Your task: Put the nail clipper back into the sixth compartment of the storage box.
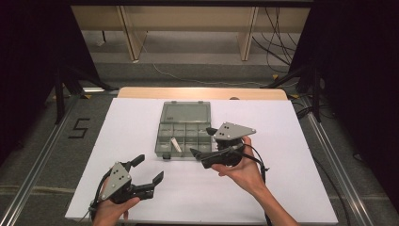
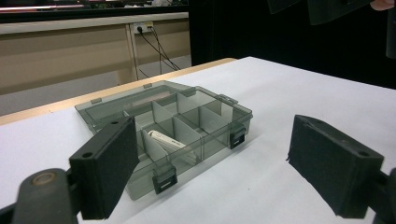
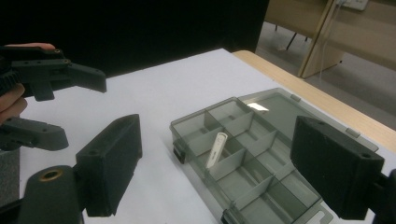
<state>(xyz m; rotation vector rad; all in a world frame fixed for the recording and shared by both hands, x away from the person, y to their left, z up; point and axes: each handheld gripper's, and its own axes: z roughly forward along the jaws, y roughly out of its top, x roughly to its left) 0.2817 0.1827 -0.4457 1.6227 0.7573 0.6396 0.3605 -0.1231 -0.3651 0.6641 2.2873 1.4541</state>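
Likely light, stiff and slippery, the white tube (image 3: 216,149) leans in a near-row compartment of the open organiser box (image 1: 163,134); we would pinch it mid-length, both grippers (image 1: 150,171) (image 1: 201,141) wide open and empty.

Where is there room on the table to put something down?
The white table is bare left of the grey box, and right of it toward the far right corner. The near middle, between the left gripper and right gripper, is tighter. Inside the box, one compartment holds a white stick.
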